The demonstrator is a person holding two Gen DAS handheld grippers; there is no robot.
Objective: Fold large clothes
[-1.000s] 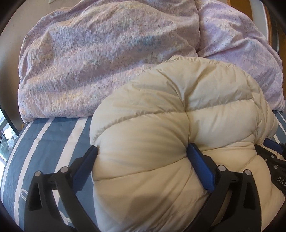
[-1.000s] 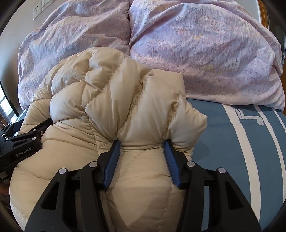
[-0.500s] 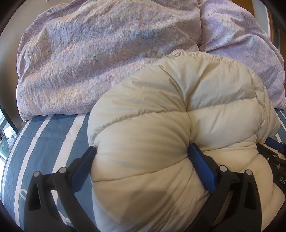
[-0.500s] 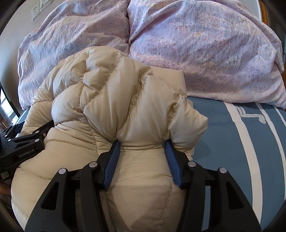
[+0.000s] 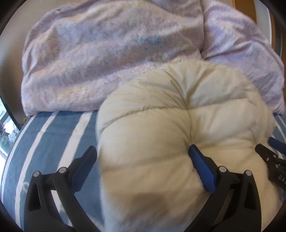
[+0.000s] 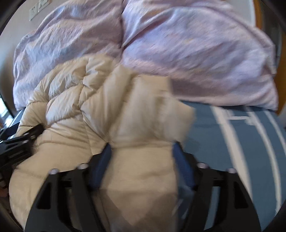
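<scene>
Right gripper (image 6: 142, 151): nearest in its own view, blurred; its blue jaws have just been opening and stand wide, with a fold of the jacket between them. The left pad lies against the fabric; a sliver of gap shows at the right pad.
Left gripper (image 5: 143, 164): jaws wide. The right pad presses into a quilted seam of the jacket; the left pad stands just beside the bulging edge, and I cannot tell whether it touches.
Puffer jacket (image 5: 178, 142): cream, quilted, bunched into a rounded mound on the bed, between and in front of both grippers. Its long axis runs across the bed from one gripper to the other; the quilting channels curve over the mound, and the far edge butts against the duvet. Which end is collar or hem I cannot tell.
Bed sheet (image 5: 53, 139): blue with white stripes, under the jacket, bare on the outer side of each gripper.
Duvet (image 6: 196, 50): lilac, crumpled, heaped along the far side of the bed behind the jacket.
Wall socket (image 6: 38, 9): top left, on the wall beyond the duvet.
</scene>
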